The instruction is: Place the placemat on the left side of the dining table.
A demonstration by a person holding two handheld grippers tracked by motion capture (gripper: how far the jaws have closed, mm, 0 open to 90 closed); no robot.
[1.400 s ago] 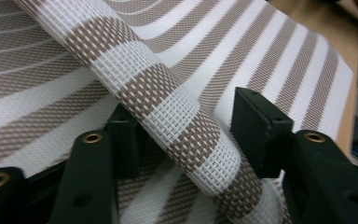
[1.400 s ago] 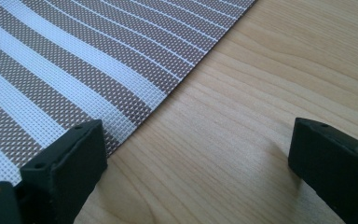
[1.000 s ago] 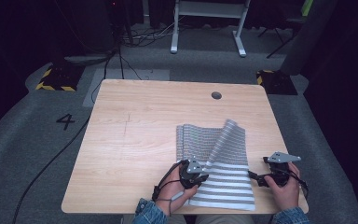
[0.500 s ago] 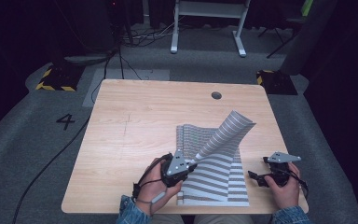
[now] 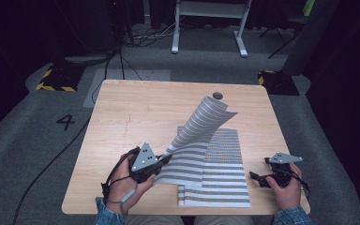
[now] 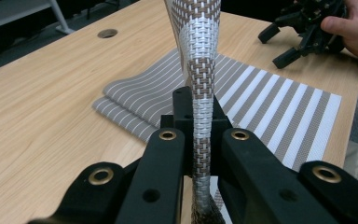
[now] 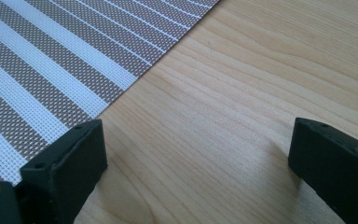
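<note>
The left claw [image 5: 161, 161] has its jaws clamped tight on the edge of the striped placemat [image 5: 201, 124], and the mat rises from that grip in a long twisting sheet, up and away over the middle of the counter [image 5: 136, 108]. From the left gripper view the woven strip [image 6: 200, 84] runs straight between the two black jaws, pinched flat, brown and white bands climbing out of the top of the picture. Compared with a second ago the lifted mat stands far taller and has peeled back toward the left, where then it was only a low curl.

Under it, more striped mats [image 5: 215, 185] lie flat on the near right part of the counter, stacked and slightly offset, their corners showing one under the other.

Over on the right, the right claw [image 5: 258, 180] sits low at the counter's near right corner, just beside the flat mats' edge, and it hasn't budged. Its jaws stand wide apart, bare wood between them, with the stripes [image 7: 51, 60] just off to one side and nothing gripped.

A round cable hole [image 5: 217, 95] sits in the far part of the counter.
</note>
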